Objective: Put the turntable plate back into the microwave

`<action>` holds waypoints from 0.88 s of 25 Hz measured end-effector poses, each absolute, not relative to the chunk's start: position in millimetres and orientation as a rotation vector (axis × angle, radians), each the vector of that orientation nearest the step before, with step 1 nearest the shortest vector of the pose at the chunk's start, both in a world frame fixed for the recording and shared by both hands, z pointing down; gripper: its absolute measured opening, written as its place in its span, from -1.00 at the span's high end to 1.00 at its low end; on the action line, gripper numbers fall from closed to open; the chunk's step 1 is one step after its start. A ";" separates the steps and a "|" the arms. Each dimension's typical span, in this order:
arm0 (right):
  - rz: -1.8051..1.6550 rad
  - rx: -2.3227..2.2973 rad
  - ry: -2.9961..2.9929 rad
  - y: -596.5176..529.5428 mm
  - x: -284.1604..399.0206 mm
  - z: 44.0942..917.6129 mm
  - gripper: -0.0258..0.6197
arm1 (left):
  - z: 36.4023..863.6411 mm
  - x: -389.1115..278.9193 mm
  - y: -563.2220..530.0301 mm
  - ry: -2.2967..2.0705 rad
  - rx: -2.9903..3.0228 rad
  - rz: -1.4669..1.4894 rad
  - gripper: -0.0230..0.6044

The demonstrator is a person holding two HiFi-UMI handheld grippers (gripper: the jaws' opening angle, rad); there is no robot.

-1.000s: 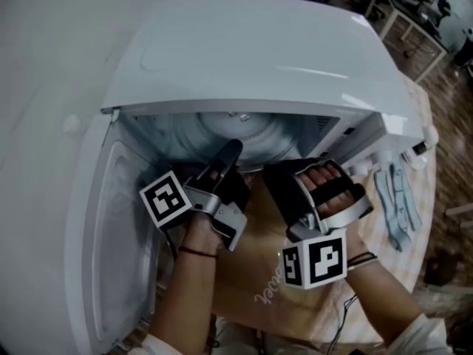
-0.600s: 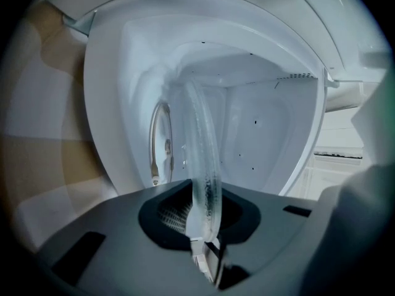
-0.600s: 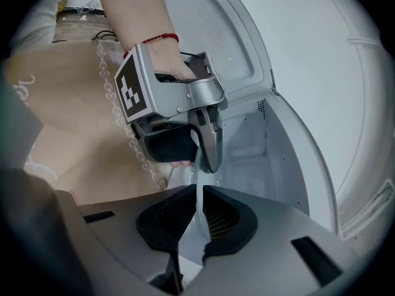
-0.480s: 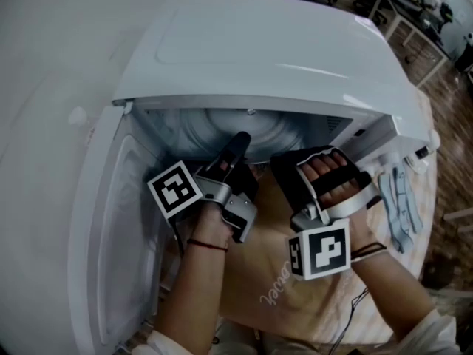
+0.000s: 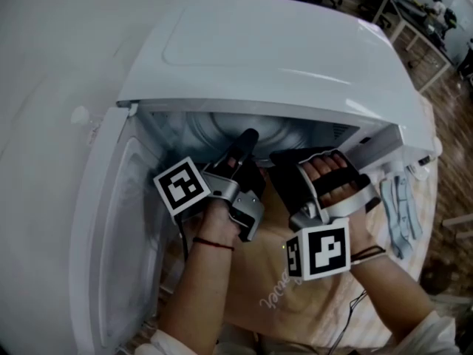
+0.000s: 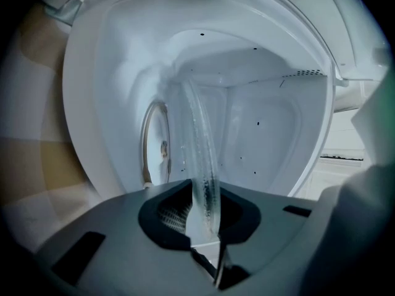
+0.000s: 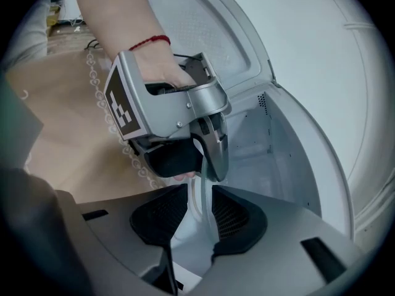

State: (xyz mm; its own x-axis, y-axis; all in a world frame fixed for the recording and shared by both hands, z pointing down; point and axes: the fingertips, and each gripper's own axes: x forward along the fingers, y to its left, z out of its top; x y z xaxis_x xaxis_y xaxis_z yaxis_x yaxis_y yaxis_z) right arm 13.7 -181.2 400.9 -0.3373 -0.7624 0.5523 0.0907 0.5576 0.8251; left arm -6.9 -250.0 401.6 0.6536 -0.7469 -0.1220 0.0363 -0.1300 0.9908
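My left gripper (image 6: 203, 221) has its pads pinched on the rim of the glass plate (image 6: 199, 140), and my right gripper (image 7: 199, 217) pinches the same rim just beside it. The plate runs edge-on between the pads and reaches into the open microwave (image 5: 295, 58), apart from the roller ring (image 6: 151, 143). The door (image 5: 111, 235) hangs wide at my left

White microwave (image 5: 281, 50) on beige tablecloth (image 5: 284, 313)

Side by side and pointing forward, close together, the left gripper (image 6: 203, 202) and the right gripper (image 7: 199, 193) each have their fingers clamped on the glass plate's (image 6: 200, 153) thin rim.
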 end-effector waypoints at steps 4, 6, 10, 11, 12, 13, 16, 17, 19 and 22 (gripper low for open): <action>-0.975 0.554 -1.671 -188.7 10.5 406.4 0.58 | 404.9 -5.9 -249.7 -0.631 1.564 -0.719 0.77; -0.981 0.556 -1.668 -191.4 7.7 405.6 0.69 | 406.5 -5.6 -250.5 -0.641 1.552 -0.701 0.77; -0.951 0.582 -1.677 -198.8 8.7 401.7 0.76 | 407.6 -4.1 -255.7 -0.660 1.514 -0.686 0.77; -0.946 0.589 -1.676 -201.3 8.9 400.7 0.76 | 407.0 -4.1 -257.6 -0.665 1.504 -0.687 0.76; -0.943 0.593 -1.674 -203.7 8.8 399.9 0.76 | 406.4 -4.2 -259.6 -0.667 1.495 -0.690 0.76; -0.939 0.595 -1.673 -205.8 8.5 399.4 0.76 | 406.1 -4.5 -261.5 -0.668 1.485 -0.694 0.76; -0.931 0.600 -1.678 -209.8 7.1 400.0 0.77 | 407.9 -5.3 -265.6 -0.665 1.463 -0.699 0.76; -0.926 0.603 -1.683 -210.7 6.9 400.5 0.77 | 409.0 -5.2 -266.8 -0.664 1.457 -0.698 0.76; -0.910 0.608 -1.698 -212.4 6.9 400.9 0.77 | 410.0 -5.1 -268.8 -0.675 1.453 -0.687 0.76; -0.893 0.607 -1.709 -213.3 6.8 402.1 0.77 | 410.7 -6.1 -269.2 -0.701 1.453 -0.660 0.77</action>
State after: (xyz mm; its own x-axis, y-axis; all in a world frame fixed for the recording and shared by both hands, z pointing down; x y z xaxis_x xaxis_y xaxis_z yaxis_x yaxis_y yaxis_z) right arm 6.8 -213.3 402.1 -0.3066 -0.7620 0.5704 0.0330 0.5904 0.8064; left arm -6.1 -269.2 410.7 0.6423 -0.7660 0.0264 -0.0196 0.0181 0.9996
